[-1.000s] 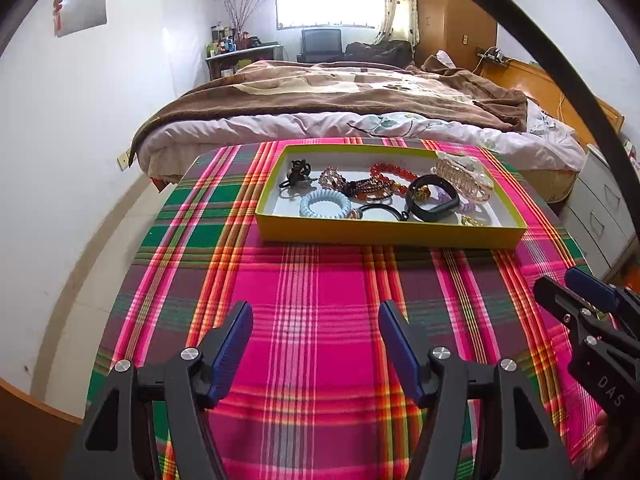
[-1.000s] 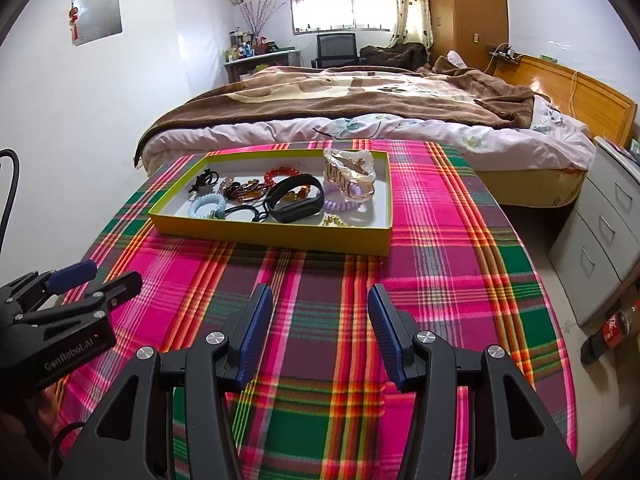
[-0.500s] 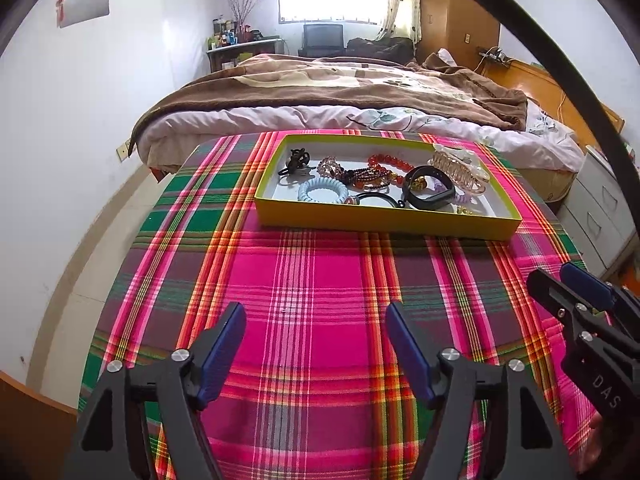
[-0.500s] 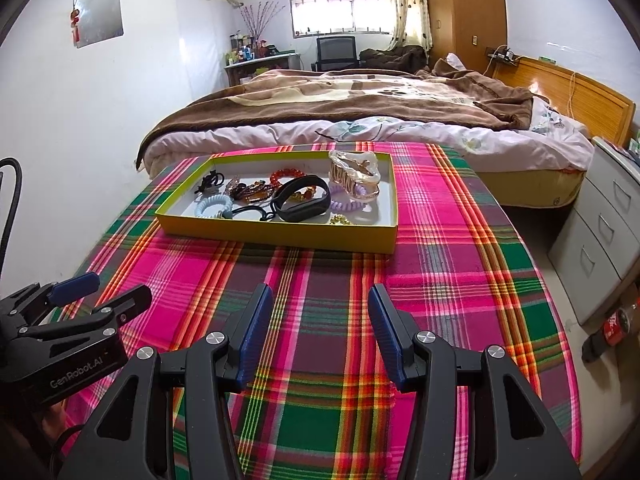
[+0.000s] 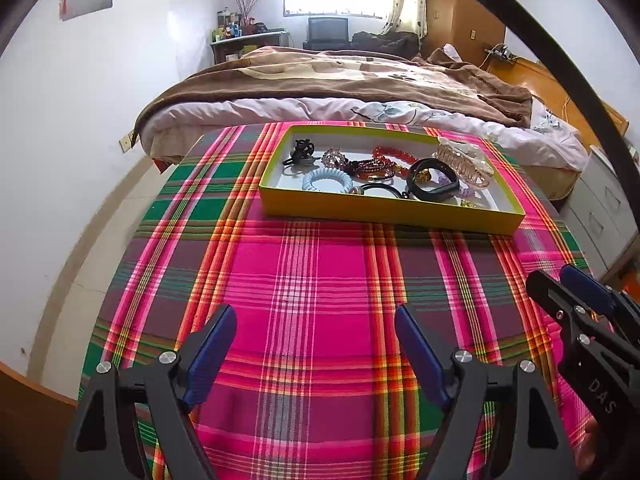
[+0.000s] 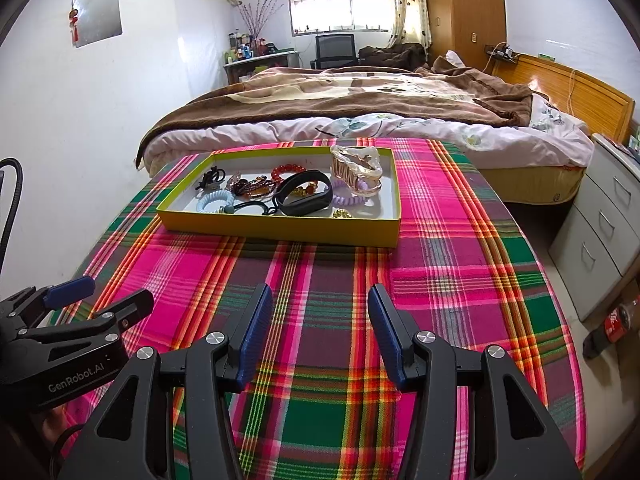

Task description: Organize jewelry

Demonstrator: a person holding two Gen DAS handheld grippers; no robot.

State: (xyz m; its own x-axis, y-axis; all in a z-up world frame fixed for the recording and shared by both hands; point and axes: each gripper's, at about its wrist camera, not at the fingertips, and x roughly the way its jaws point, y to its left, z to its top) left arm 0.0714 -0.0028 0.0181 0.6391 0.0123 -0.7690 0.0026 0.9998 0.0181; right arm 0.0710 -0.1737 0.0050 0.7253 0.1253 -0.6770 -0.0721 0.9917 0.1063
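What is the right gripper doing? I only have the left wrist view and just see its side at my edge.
Observer: The right gripper is open with nothing between its fingers. It is over the plaid cloth, short of the yellow tray.
Operator: What's that lavender bit behind the black band?
Observer: A purple coil hair tie, lying between the black band and the clear hair claw.
Operator: Anything on the floor to the right?
Observer: A red-labelled bottle, on the floor by the grey drawers.
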